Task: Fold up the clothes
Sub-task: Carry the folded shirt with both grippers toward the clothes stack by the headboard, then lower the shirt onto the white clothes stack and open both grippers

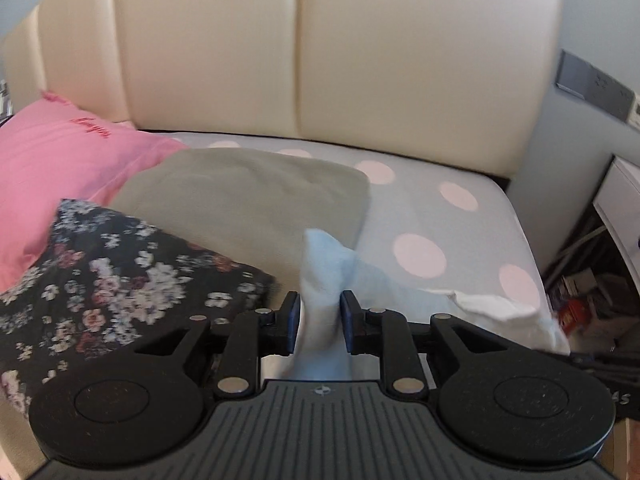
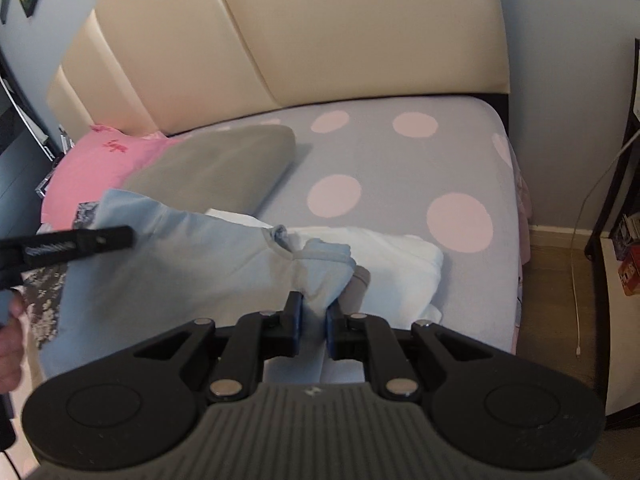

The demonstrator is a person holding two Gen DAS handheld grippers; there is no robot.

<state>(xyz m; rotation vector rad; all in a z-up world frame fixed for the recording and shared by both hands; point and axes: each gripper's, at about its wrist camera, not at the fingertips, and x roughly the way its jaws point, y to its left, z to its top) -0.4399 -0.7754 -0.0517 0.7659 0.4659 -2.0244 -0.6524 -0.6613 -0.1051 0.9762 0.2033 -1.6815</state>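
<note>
A light blue garment [image 1: 320, 264] lies across the near part of the bed, stretched between my two grippers. My left gripper [image 1: 320, 300] has a bunched corner of it between its pads, and the fabric fills the gap from pad to pad. My right gripper [image 2: 315, 300] grips another bunched part [image 2: 320, 268] of the same garment, close to its neckline [image 2: 280, 240]. In the right wrist view the left gripper [image 2: 80, 240] shows from the side at the far left edge of the cloth, held by a hand [image 2: 12, 340].
A folded white cloth [image 2: 400, 264] lies under the blue garment. A grey folded piece [image 1: 248, 200], a pink pillow [image 1: 60, 152] and dark floral fabric [image 1: 100, 280] lie to the left. The dotted sheet [image 2: 380, 168] meets a cream headboard [image 1: 400, 60]. Drawers [image 1: 620, 200] and a cable [image 2: 576, 280] are past the bed's right edge.
</note>
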